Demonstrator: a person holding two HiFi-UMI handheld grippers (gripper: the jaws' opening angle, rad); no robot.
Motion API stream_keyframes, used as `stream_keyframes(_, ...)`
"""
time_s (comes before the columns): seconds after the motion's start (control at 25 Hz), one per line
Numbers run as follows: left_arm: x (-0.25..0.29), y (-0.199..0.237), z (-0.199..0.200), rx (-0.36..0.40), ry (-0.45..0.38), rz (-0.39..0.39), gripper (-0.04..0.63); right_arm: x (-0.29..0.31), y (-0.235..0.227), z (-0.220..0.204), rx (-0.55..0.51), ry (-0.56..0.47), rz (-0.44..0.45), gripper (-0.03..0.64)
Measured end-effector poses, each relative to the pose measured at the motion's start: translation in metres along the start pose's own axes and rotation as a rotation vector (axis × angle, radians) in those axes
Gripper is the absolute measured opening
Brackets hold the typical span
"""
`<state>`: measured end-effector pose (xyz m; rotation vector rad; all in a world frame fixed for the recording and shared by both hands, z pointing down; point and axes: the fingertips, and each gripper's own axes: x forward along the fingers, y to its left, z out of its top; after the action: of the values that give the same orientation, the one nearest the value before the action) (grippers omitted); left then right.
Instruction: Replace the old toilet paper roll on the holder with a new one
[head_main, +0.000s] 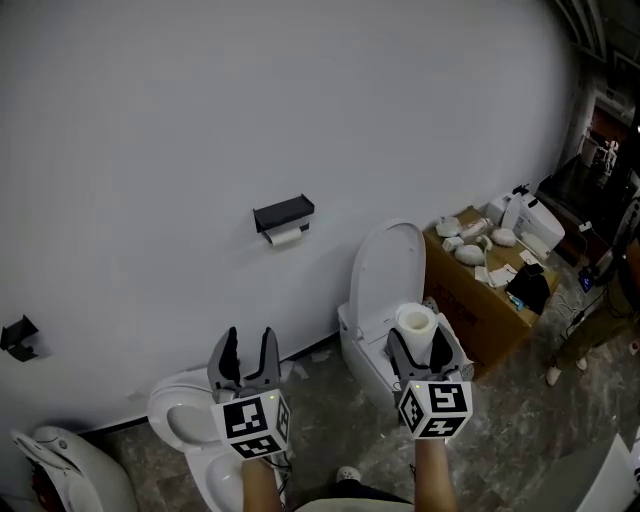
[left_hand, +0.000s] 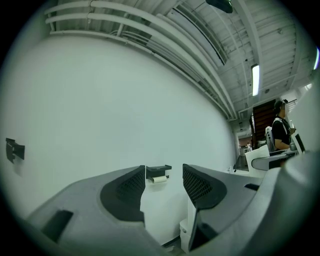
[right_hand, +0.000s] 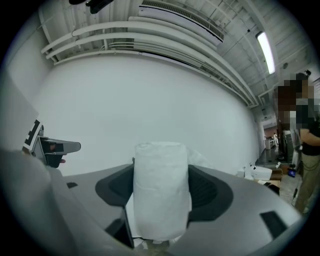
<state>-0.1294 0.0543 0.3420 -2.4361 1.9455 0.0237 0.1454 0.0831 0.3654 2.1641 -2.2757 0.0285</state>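
Here, new roll (right_hand: 161, 190) upright, gripped between right fingers (right_hand: 210, 192).

The left gripper (head_main: 250, 338) points level at the far wall, jaws wide apart, gripping nothing. The right gripper (head_main: 417, 342), level just beside it, clamps an upright toilet paper roll (right_hand: 161, 187).

"Where does the head view sit?"

"High up, tilted steeply down over the left gripper (head_main: 249, 338) and right gripper (head_main: 417, 340), facing the white wall (head_main: 300, 100). The holder (head_main: 284, 213) is well off, mid-frame."

"And the gripper views?"

"Both are low and level and face that same wall. The left gripper view frames the holder, small and far, between its jaws. The right gripper view has the new roll (right_hand: 161, 190) close up, filling its centre."

"What do they share?"

"The wall, the ceiling pipes (left_hand: 150, 35), and a person (left_hand: 281, 127) at the right edge."
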Motion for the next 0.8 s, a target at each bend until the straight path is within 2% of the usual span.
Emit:
stream_keyframes(0.32, 0.047, -0.016, -0.01, 0.002, 0.018, 0.037, 0.216, 0.05, -0.035, -0.01, 0.01, 0.013, 0.033, 0.305)
stream_keyframes(0.8, 0.11, -0.005, -0.03, 0.023, 0.058, 0.065, 0.216, 0.127, -0.04, -0.032, 0.031, 0.053, 0.071, 0.305)
